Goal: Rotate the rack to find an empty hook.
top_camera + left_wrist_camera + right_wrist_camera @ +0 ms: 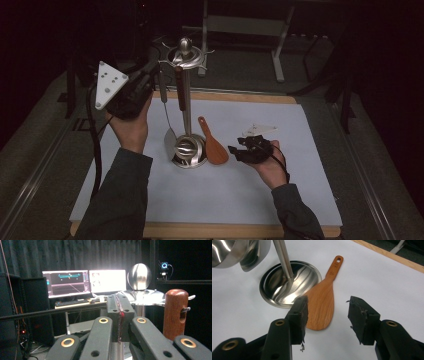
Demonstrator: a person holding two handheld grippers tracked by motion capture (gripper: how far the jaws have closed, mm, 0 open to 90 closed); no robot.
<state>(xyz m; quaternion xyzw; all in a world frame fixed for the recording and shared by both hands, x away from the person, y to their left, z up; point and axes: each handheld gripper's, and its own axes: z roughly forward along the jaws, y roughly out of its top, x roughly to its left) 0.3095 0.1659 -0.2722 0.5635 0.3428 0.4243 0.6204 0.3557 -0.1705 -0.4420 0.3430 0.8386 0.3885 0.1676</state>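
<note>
A steel utensil stand [186,112] with a ball top [139,276] rises from a round base [287,285] at mid-table. From its hooks hang a ladle with a wooden handle [175,312] and a thin spatula [169,137]. A wooden rice paddle [322,305] lies flat on the mat, right beside the base. My left gripper [151,70] is held high beside the stand's top, jaws shut, tips [120,303] level with the hook ring; I see nothing held. My right gripper [328,312] is low and open, its jaws either side of the paddle's blade without touching it.
A white mat [300,150] covers the wood-edged table. The ladle's bowl [229,250] hangs just above the base. Two lit monitors [87,282] and dark curtains stand behind the stand. A metal frame [277,45] stands on the floor beyond the table.
</note>
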